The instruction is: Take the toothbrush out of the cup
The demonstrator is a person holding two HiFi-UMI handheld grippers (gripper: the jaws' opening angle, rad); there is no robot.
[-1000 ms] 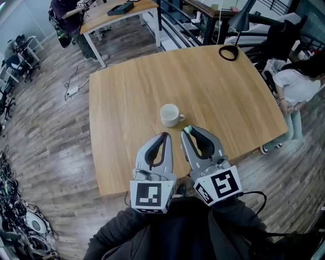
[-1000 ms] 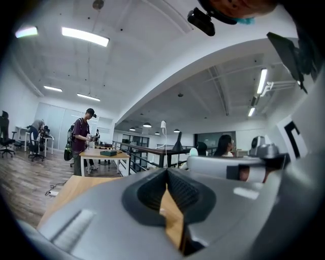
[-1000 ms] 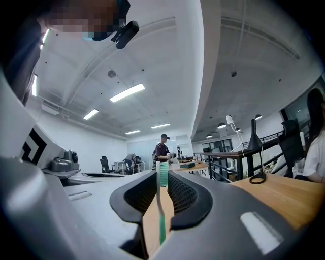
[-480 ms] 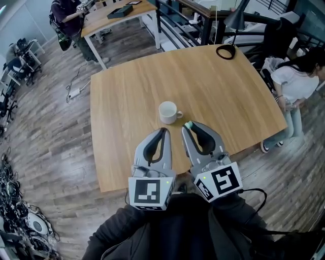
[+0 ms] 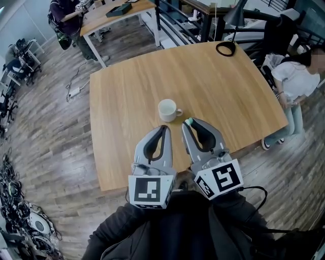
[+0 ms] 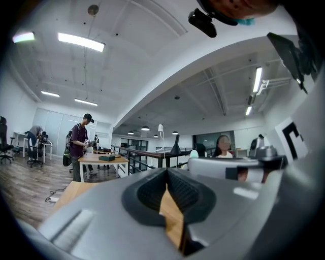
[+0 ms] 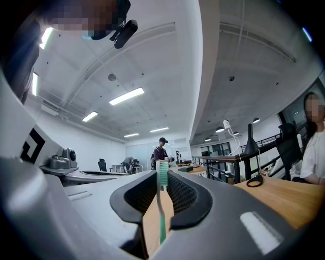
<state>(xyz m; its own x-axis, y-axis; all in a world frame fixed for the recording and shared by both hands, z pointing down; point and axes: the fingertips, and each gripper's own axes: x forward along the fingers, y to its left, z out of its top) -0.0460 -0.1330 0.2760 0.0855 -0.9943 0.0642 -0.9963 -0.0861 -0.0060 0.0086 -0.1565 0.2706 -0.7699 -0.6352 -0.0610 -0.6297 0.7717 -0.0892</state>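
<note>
Little has changed in the last second: both grippers hang where they were above the near edge of the table [image 5: 122, 91], and the cup [image 5: 168, 110] stands at the same spot near the table's middle, just beyond their tips. The left gripper [image 5: 163, 128] has its jaws together with nothing between them, and it points toward the cup without touching it. The cup is upright with its handle toward the right edge, and nothing sticks out of it. The right gripper [image 5: 189, 124] is clamped narrowly on the toothbrush [image 7: 162, 203], whose thin green-and-white handle runs up between the pads in the right gripper view. Its pale green end shows at the jaw tips in the head view, just right of the cup and clear of it. With the brush held steady and already out of the cup, the task reads as done or nearly so. What likely remains is only to carry it away or set it down. The table is bare light wood apart from the cup and a black lamp [image 5: 227, 48] at its far right corner. Around it is an open office with grey plank flooring [image 5: 45, 127]. A person stands at another desk [image 5: 114, 12] at the far left, and a second person [image 5: 297, 81] stands beside the table's right edge.
</note>
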